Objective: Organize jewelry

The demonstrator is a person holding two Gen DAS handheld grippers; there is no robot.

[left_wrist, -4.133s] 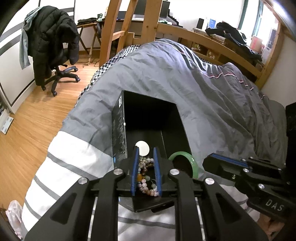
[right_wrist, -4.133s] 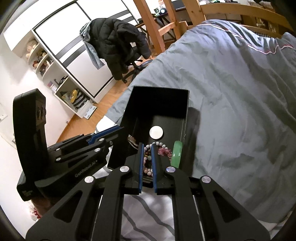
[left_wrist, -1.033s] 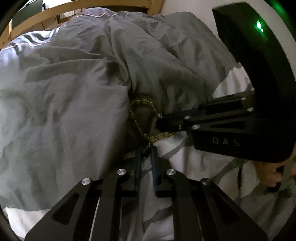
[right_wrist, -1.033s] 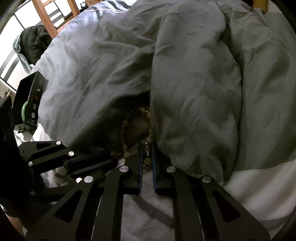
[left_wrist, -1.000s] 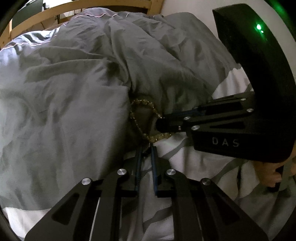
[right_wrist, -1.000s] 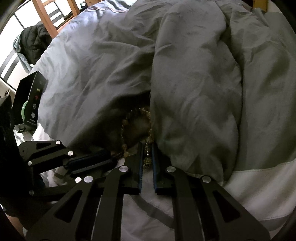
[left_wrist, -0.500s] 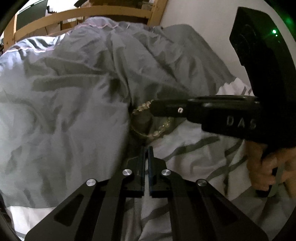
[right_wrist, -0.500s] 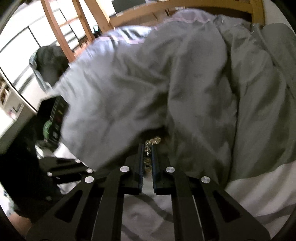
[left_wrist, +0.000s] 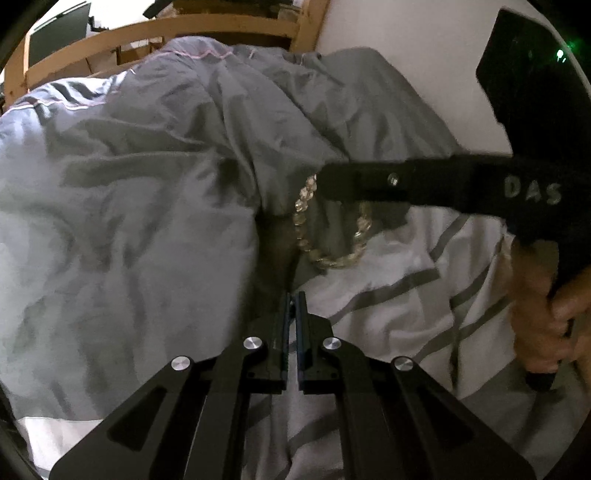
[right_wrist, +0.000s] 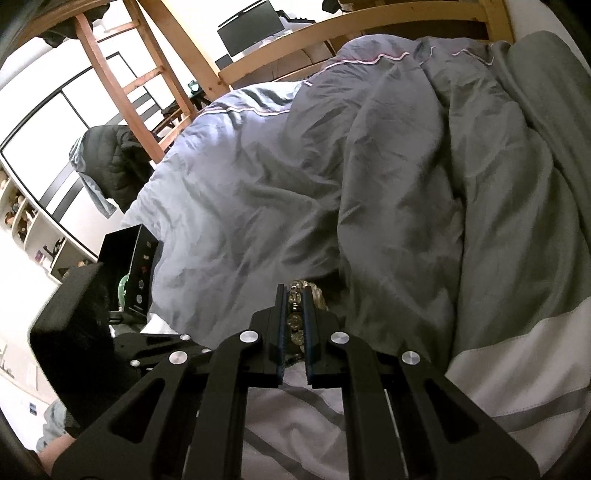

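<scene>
step in hand, by the look of it: lifting a bracelet of pale yellow translucent beads [left_wrist: 334,236] off the bed for the box. right gripper [right_wrist: 294,314] clenched on one stretch of the beads, rest of the loop dangling below the fingers and clear of the white sheet with grey stripes [left_wrist: 399,295], as seen from the left wrist view. left gripper [left_wrist: 292,321] nearly closed with only a thin gap, grasping nothing, low over the sheet just short of the hanging loop.

next move likely: carrying the bracelet leftward to the open black cardboard box [right_wrist: 129,269], which sits at the left edge of the crumpled grey duvet [right_wrist: 295,177], well apart from the grip. inside it, a glimpse of something green [right_wrist: 123,286], too small to name with certainty. calls for height enough to clear the box wall, and a slow swing, since a loose loop sways and could catch on a duvet fold.

room: duvet ridge bulging just beside the beads on the far side; wooden bed frame [right_wrist: 332,33] well beyond; open sheet in the foreground. left gripper's body standing between grip and box in the right wrist view, so worth drawing aside first.
</scene>
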